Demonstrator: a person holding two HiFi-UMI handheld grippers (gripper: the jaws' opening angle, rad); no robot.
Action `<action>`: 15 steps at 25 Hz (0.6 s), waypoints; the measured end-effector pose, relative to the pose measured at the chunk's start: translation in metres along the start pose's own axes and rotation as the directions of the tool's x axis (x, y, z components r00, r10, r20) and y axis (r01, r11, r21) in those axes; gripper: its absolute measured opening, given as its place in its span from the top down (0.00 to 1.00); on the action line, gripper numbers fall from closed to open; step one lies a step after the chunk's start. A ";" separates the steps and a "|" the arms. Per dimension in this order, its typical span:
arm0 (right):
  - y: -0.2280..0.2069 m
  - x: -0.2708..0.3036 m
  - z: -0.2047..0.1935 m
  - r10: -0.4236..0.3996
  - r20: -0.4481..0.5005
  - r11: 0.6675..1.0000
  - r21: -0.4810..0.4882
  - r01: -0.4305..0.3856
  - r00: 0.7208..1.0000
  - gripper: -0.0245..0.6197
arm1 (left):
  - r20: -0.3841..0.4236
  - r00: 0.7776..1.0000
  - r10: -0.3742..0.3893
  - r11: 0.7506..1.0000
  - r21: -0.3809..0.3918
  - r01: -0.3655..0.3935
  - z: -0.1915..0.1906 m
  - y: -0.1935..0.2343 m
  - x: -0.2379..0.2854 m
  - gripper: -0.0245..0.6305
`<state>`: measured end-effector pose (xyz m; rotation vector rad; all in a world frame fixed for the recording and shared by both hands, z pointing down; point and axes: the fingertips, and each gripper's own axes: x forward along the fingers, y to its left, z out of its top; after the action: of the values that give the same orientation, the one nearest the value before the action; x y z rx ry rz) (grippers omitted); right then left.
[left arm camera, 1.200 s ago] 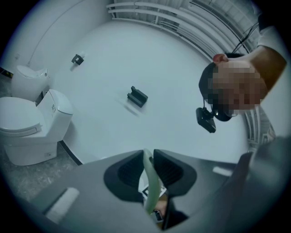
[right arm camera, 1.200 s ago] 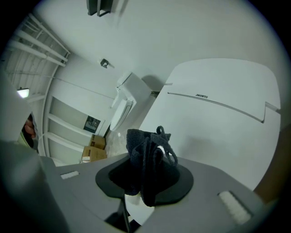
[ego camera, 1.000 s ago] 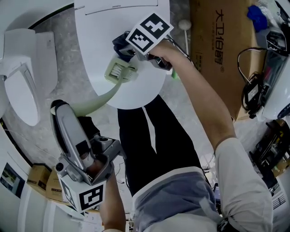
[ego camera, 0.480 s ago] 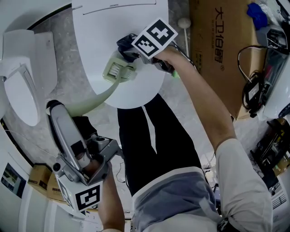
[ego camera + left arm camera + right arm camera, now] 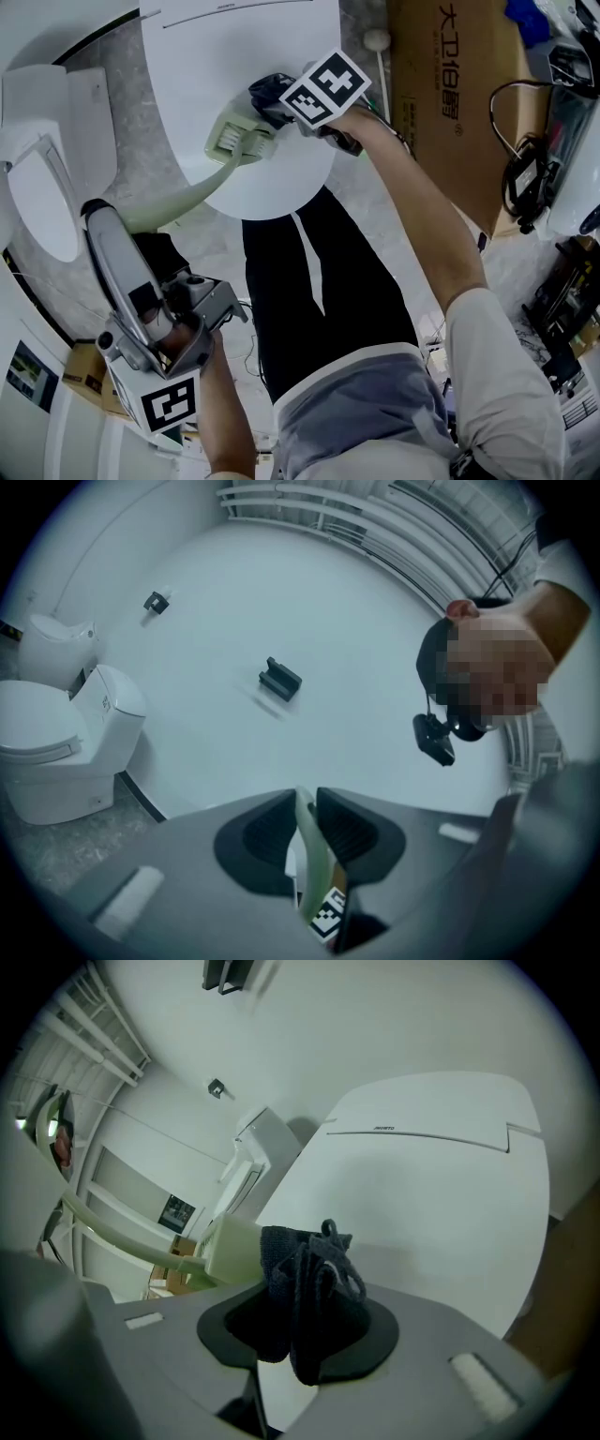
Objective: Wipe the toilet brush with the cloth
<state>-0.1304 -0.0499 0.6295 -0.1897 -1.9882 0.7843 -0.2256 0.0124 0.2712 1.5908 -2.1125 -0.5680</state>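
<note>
Head view: the right gripper [image 5: 281, 101], clamped on a dark cloth [image 5: 270, 91], holds it against the head of the pale green toilet brush [image 5: 228, 139] above the closed white toilet lid [image 5: 234, 47]. The left gripper [image 5: 101, 214] grips the far end of the brush handle, beyond the lid's lower left edge. A second toilet [image 5: 37, 187] stands at left, a cardboard box [image 5: 459, 94] and cables [image 5: 520, 178] at right, and the person's black trousers [image 5: 309, 281] below; grey floor [image 5: 141, 122] lies open between the two toilets. Left gripper view: the jaws are closed on the thin green handle, with a white toilet [image 5: 56, 752] low at left. Right gripper view: the cloth is bunched between the jaws and touches the brush head at its left; bare lid extends ahead to its rim.
</note>
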 end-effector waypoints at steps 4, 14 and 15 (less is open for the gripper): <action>-0.001 0.001 -0.013 -0.005 0.025 1.000 0.026 0.005 1.000 0.79 | 0.003 1.000 -0.001 1.000 0.001 0.001 0.000 0.000 0.000 0.96; -0.005 0.000 -0.043 -0.041 0.222 0.958 0.285 -0.025 0.974 0.79 | 0.002 1.000 0.000 1.000 0.011 0.000 -0.001 -0.002 0.003 0.96; -0.005 0.000 -0.047 -0.049 0.243 0.949 0.313 -0.030 0.969 0.79 | 0.002 1.000 0.000 1.000 0.013 0.000 -0.001 -0.002 0.004 0.96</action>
<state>-0.0904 -0.0331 0.6482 0.1125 -2.0582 1.1534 -0.2240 0.0080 0.2714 1.5976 -2.1213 -0.5574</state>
